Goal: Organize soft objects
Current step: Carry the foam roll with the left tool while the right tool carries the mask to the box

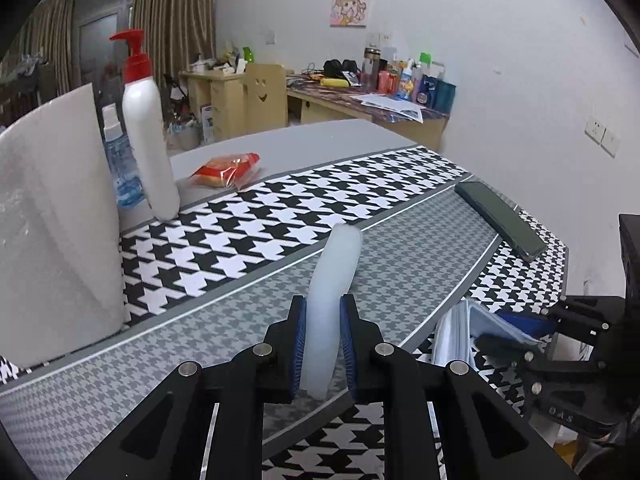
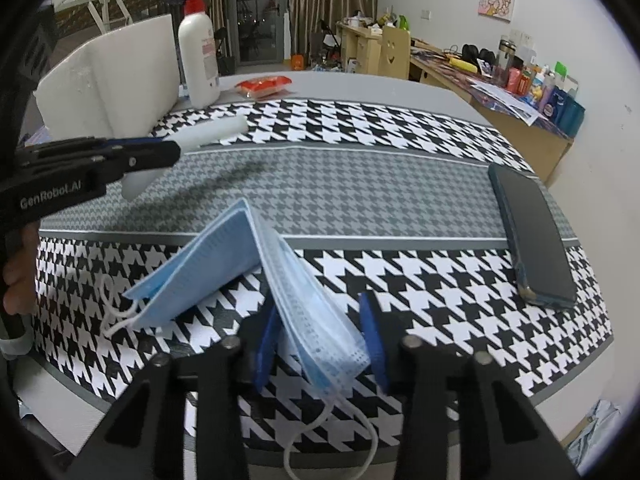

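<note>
My left gripper (image 1: pixel 323 322) is shut on a white soft tube (image 1: pixel 334 276) and holds it above the houndstooth mat (image 1: pixel 240 232). The tube and left gripper (image 2: pixel 176 148) also show in the right wrist view, the tube (image 2: pixel 212 132) sticking out past the fingers. A folded blue face mask (image 2: pixel 248 264) lies tented on the mat (image 2: pixel 440 280). My right gripper (image 2: pixel 320 332) is open with one flap of the mask between its pads, not pinched. The mask (image 1: pixel 472 332) and right gripper (image 1: pixel 520 340) show at the lower right of the left wrist view.
A dark phone (image 2: pixel 532 236) lies on the mat's right side. A white pump bottle (image 1: pixel 148 136), a water bottle (image 1: pixel 120 160) and a white foam block (image 1: pixel 52 220) stand at the left. A red snack packet (image 1: pixel 228 170) lies on the grey table behind.
</note>
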The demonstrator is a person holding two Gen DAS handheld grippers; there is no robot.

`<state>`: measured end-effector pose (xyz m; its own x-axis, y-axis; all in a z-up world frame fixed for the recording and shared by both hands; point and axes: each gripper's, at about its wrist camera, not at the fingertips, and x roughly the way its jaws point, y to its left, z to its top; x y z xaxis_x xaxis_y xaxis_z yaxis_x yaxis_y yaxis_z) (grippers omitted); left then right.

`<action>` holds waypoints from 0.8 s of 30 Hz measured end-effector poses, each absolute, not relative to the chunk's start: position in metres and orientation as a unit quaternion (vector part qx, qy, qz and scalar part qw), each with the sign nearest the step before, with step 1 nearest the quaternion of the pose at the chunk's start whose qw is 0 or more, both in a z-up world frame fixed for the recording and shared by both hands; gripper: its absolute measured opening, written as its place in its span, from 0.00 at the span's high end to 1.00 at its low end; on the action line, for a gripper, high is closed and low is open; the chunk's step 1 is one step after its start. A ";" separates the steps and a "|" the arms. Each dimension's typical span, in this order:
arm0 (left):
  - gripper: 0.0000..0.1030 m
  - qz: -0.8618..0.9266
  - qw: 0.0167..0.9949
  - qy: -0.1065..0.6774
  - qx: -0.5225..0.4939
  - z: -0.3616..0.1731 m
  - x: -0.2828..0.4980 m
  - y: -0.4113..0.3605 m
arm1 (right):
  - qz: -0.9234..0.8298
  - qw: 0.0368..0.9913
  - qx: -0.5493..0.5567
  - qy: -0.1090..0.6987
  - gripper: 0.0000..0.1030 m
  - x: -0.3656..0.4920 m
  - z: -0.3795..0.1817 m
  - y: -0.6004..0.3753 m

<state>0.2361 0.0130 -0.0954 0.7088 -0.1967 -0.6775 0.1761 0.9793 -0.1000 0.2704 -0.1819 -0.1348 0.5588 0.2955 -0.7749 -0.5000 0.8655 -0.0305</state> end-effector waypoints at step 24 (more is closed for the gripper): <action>0.82 -0.089 0.951 0.294 -0.036 -0.053 0.188 0.031 | 0.204 0.905 -0.075 0.366 0.91 0.243 -0.087 -0.176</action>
